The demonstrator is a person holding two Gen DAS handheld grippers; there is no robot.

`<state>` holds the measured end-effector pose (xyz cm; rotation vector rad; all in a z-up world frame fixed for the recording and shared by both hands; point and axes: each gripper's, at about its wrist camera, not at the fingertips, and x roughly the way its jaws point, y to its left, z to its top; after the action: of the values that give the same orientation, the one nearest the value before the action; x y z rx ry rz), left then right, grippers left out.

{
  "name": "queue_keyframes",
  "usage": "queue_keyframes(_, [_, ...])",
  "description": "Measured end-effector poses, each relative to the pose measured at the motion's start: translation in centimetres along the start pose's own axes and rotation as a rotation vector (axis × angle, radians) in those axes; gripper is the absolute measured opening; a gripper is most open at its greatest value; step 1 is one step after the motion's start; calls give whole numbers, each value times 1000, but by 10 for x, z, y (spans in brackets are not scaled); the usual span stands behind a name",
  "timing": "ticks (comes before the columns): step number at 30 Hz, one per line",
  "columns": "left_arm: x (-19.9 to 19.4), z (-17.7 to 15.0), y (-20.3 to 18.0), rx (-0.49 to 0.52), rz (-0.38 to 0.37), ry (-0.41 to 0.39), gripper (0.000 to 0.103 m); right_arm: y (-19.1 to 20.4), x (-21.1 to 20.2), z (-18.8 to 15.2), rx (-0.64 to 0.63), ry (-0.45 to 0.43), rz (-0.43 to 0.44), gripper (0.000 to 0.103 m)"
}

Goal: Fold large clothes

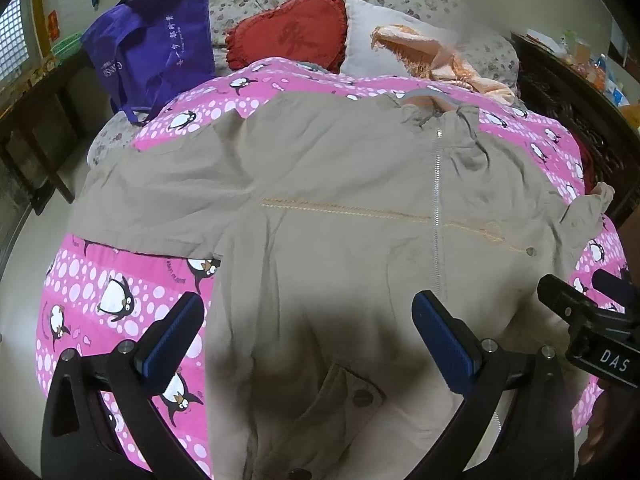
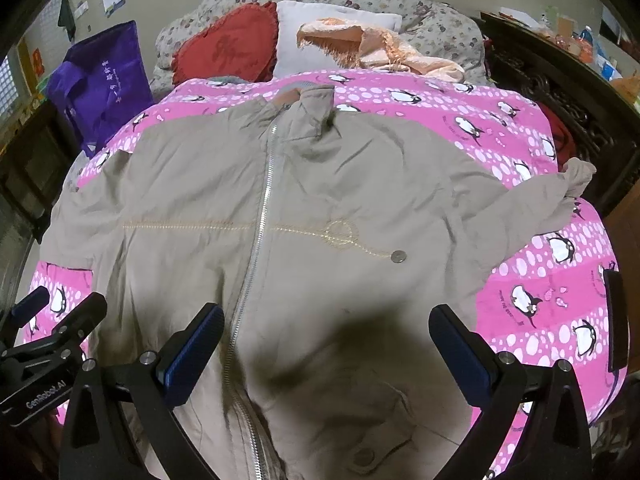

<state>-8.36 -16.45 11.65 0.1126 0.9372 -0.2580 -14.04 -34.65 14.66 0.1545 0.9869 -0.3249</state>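
A large beige zip-up jacket [image 1: 340,200] lies spread front-up on a pink penguin-print quilt [image 1: 100,292], sleeves out to both sides; it also shows in the right wrist view [image 2: 312,208] on the quilt [image 2: 552,288]. My left gripper [image 1: 308,320] is open and empty, hovering above the jacket's lower left part. My right gripper [image 2: 328,336] is open and empty above the jacket's lower right part, near a buttoned pocket flap [image 2: 372,444]. The right gripper's body shows at the right edge of the left wrist view [image 1: 592,320], and the left gripper's at the left edge of the right wrist view [image 2: 44,344].
A red heart cushion [image 1: 288,32], a white pillow [image 1: 372,44] and a peach cloth [image 1: 440,56] lie at the bed's head. A purple tote bag [image 1: 156,44] stands at the far left. Dark carved furniture [image 1: 572,112] runs along the right side.
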Motion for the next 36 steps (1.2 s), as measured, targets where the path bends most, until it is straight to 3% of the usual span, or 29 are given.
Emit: queue_keyframes(36, [12, -3, 25, -56, 26, 28, 103, 17, 14, -3, -23, 36, 33, 103])
